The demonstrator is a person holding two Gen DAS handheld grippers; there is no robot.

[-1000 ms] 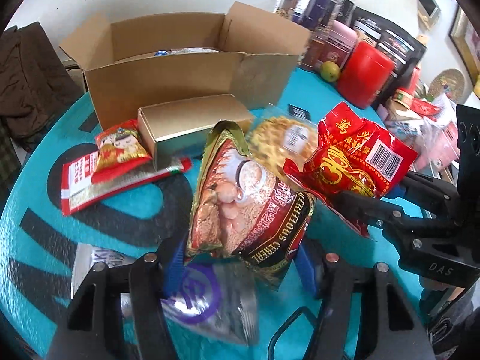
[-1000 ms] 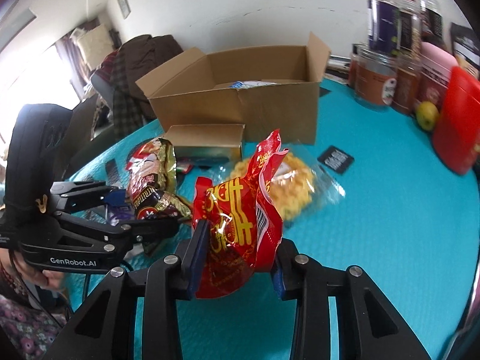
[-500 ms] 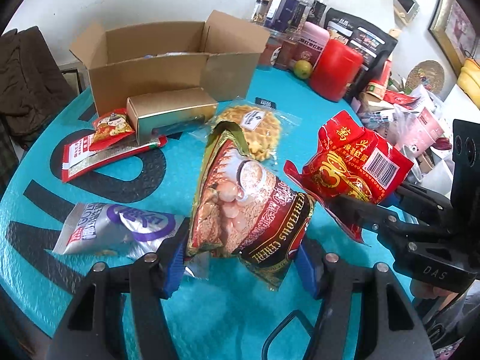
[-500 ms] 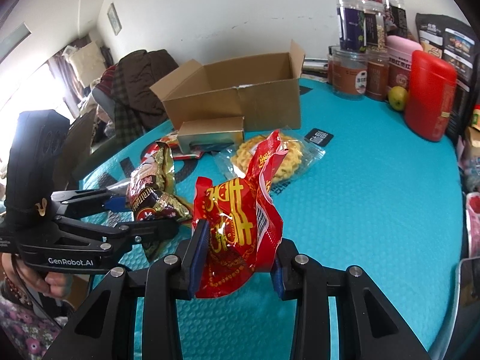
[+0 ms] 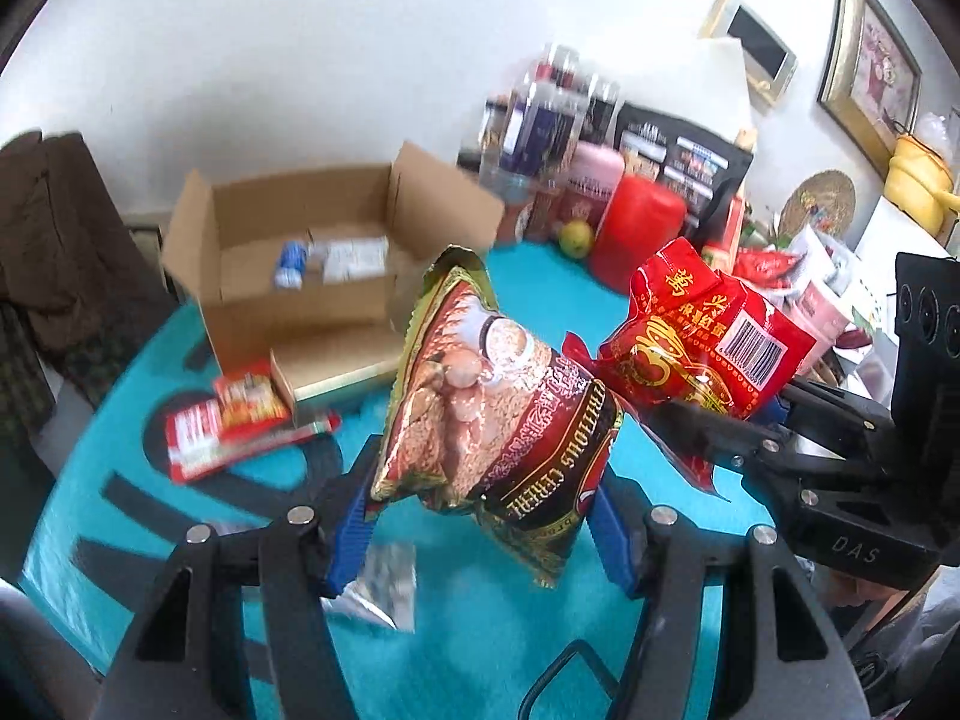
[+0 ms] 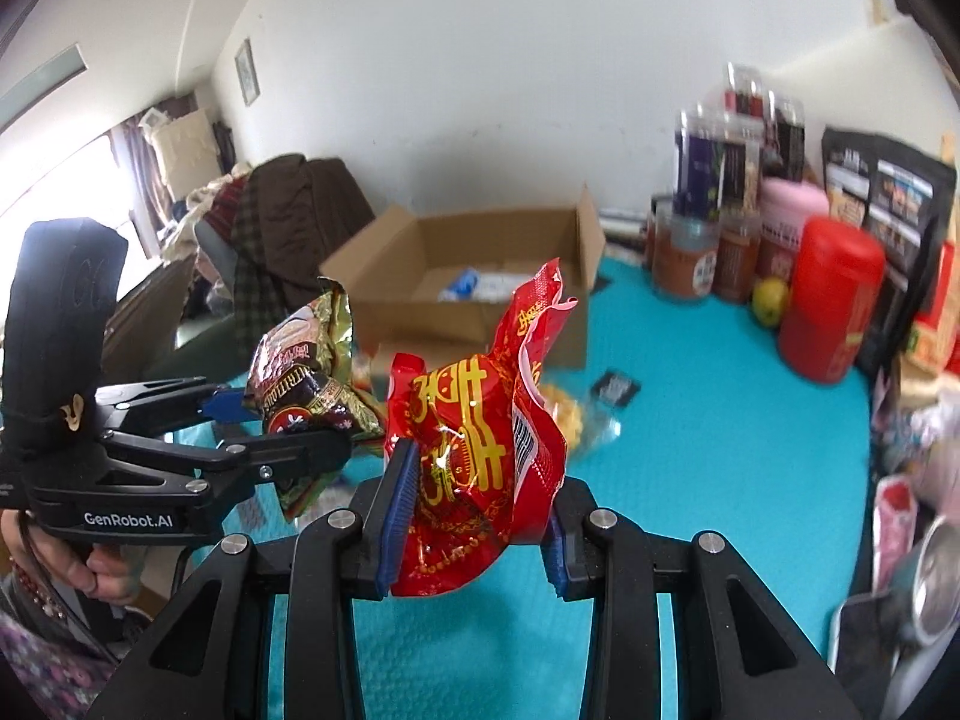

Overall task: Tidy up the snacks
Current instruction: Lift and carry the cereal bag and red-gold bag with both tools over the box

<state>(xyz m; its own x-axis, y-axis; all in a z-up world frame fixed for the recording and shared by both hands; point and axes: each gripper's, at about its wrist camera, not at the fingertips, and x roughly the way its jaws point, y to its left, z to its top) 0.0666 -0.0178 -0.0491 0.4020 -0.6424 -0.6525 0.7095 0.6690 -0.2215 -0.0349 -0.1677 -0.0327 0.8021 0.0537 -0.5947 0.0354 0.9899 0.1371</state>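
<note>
My left gripper [image 5: 480, 531] is shut on a brown and gold cereal bag [image 5: 486, 414], held well above the turquoise table [image 5: 480, 648]. To its right my right gripper [image 6: 474, 516] is shut on a crinkled red snack bag [image 6: 480, 432], also lifted; the same red bag [image 5: 696, 348] shows in the left wrist view. The open cardboard box [image 5: 312, 252] stands at the table's far side with a few white and blue items inside. Both bags hang in front of it, nearer to me. From the right wrist view, the cereal bag [image 6: 306, 366] hangs left of the red bag.
A gold box [image 5: 336, 366] lies before the cardboard box, with red packets [image 5: 240, 420] to its left and a silver pouch [image 5: 378, 588] below my left gripper. A clear bag of yellow snacks [image 6: 576, 414] lies mid-table. A red canister [image 6: 831, 300], jars [image 6: 690, 252] and a green fruit [image 6: 768, 297] crowd the back right.
Both grippers rose with their bags still held, and the view tilted up. The table's loose snacks dropped lower in view, and the box's inside came into sight.
</note>
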